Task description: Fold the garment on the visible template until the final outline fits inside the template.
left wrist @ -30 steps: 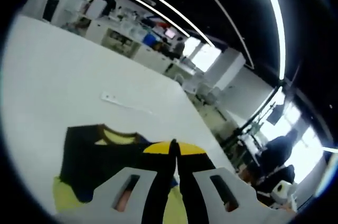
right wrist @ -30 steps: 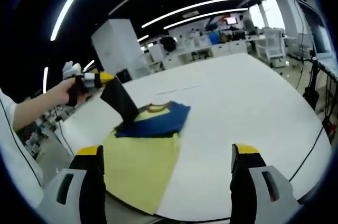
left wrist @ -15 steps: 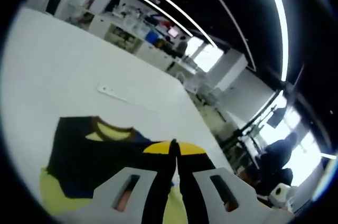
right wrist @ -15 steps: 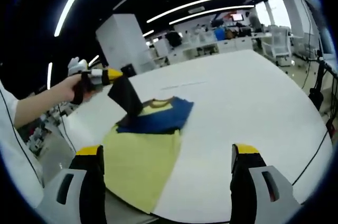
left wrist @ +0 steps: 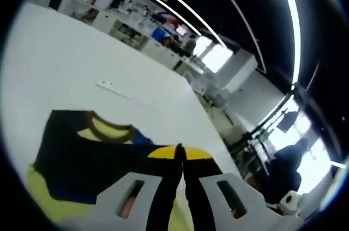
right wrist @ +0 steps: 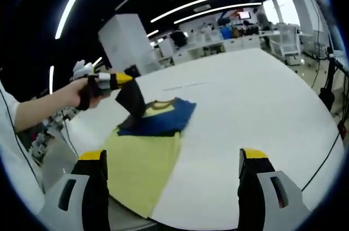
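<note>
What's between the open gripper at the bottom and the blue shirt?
In the right gripper view, the yellow template lies between the right gripper and the blue garment. Beside it is bare white table.

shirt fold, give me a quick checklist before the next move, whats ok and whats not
1. Left tongs grip the shirt: ok, jaws shut on a dark flap lifted off the table.
2. Right tongs free: ok, jaws wide apart, nothing between them, hovering at the near table edge.
3. Shirt lies on the yellow template: ok, it covers the far end.
4. Outline inside the template: cannot tell, the far side edge seems to run past the yellow, and the lifted flap is not laid down.
5. Everything in sight: ok, shirt and template both show in the right gripper view.
6. Landing area for the flap: ok, bare yellow lies in front of the shirt.
</note>
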